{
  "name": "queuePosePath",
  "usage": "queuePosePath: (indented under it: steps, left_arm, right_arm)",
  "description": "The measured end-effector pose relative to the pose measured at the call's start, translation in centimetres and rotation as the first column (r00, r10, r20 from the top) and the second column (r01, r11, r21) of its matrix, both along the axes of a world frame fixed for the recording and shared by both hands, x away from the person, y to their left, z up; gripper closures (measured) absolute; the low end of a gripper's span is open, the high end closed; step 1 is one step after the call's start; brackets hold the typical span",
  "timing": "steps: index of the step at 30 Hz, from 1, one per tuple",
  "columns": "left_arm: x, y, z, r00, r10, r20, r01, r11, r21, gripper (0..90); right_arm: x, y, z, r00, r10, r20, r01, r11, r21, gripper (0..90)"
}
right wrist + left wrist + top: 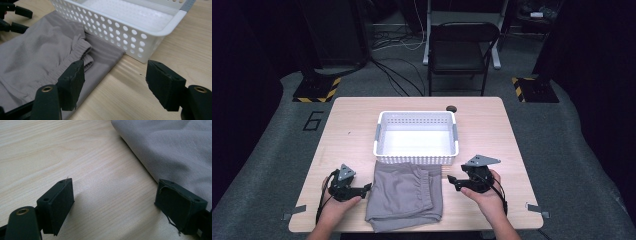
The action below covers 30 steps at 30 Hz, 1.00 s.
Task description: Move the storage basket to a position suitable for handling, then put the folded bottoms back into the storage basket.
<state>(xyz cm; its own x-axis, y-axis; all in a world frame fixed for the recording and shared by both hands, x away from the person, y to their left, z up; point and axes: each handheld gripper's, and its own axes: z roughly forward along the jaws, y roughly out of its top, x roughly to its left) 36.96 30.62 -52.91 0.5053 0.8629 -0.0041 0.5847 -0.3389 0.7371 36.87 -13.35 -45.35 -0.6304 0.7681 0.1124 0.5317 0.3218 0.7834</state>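
A folded grey garment with an elastic waistband lies flat at the table's front, just before a white perforated basket. My left gripper rests on the wood at the garment's left edge, jaws open and pointing right; its own view has the grey cloth at the upper right beside bare wood. My right gripper sits at the garment's right edge, open, pointing left. In the right gripper view the garment with its waistband and the basket lie ahead of the open gripper.
The basket holds nothing and stands mid-table. A small dark round object lies behind its far right corner. A black folding chair stands beyond the table, with cables on the floor. Tape marks sit near the front corners.
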Motion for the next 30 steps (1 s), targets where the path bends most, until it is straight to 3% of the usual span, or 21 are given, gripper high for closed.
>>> queuePosePath:
  steps: [5, 7, 10, 11, 15, 16, 20, 22, 25, 30]
  left_arm:
    - [0.1, 0.0, 0.1, 1.0000, -0.004, -0.004, 0.004, 1.0000, 0.007, 14.9]
    - [0.0, 0.0, 0.1, 1.0000, -0.006, -0.004, 0.006, 0.9999, 0.010, 15.4]
    - [0.0, 0.1, 0.3, 0.9999, 0.010, -0.005, -0.010, 0.9999, 0.008, 19.0]
    - [0.1, 0.1, 0.4, 0.9998, 0.016, -0.011, -0.016, 0.9998, 0.008, 24.5]
    - [0.1, 0.1, 0.5, 0.9992, 0.034, -0.019, -0.034, 0.9993, -0.018, 32.3]
    - [0.0, 0.1, 0.8, 0.9984, 0.028, -0.050, -0.031, 0.9980, -0.055, 35.4]
    - [-0.2, -0.2, 1.2, 0.9990, 0.009, -0.044, -0.012, 0.9985, -0.054, 36.2]
    - [-0.6, -0.7, 1.5, 0.9979, 0.001, -0.064, -0.006, 0.9973, -0.073, 37.2]
    - [-1.0, -0.9, 2.1, 0.9982, -0.013, -0.059, 0.008, 0.9962, -0.086, 40.5]
    - [-1.6, -1.4, 3.0, 0.9974, -0.025, -0.068, 0.017, 0.9929, -0.118, 40.8]
  right_arm:
    - [-0.4, 0.8, -0.6, 1.0000, 0.000, 0.000, 0.000, 0.999, -0.032, 31.1]
    - [-0.5, 1.1, -1.1, 1.0000, -0.004, -0.009, 0.003, 0.999, -0.049, 35.3]
    - [-0.7, 1.3, -1.4, 0.9999, -0.005, -0.013, 0.004, 0.998, -0.057, 38.2]
    - [-0.8, 1.5, -1.6, 1.0000, -0.006, -0.002, 0.006, 0.997, -0.072, 40.9]
    - [-1.1, 2.0, -2.0, 0.9999, -0.014, -0.006, 0.013, 0.993, -0.114, 44.8]
    - [-1.1, 2.1, -2.2, 0.9998, -0.013, -0.014, 0.011, 0.993, -0.121, 47.6]
    - [-1.3, 2.3, -2.4, 0.9992, -0.017, -0.036, 0.012, 0.992, -0.123, 48.3]
    - [-1.2, 2.2, -2.7, 0.9984, -0.024, -0.051, 0.017, 0.992, -0.128, 47.6]
    - [-1.3, 2.2, -2.9, 0.9961, -0.055, -0.069, 0.046, 0.992, -0.116, 46.4]
    - [-1.4, 2.3, -3.1, 0.9965, -0.046, -0.070, 0.037, 0.992, -0.120, 47.3]
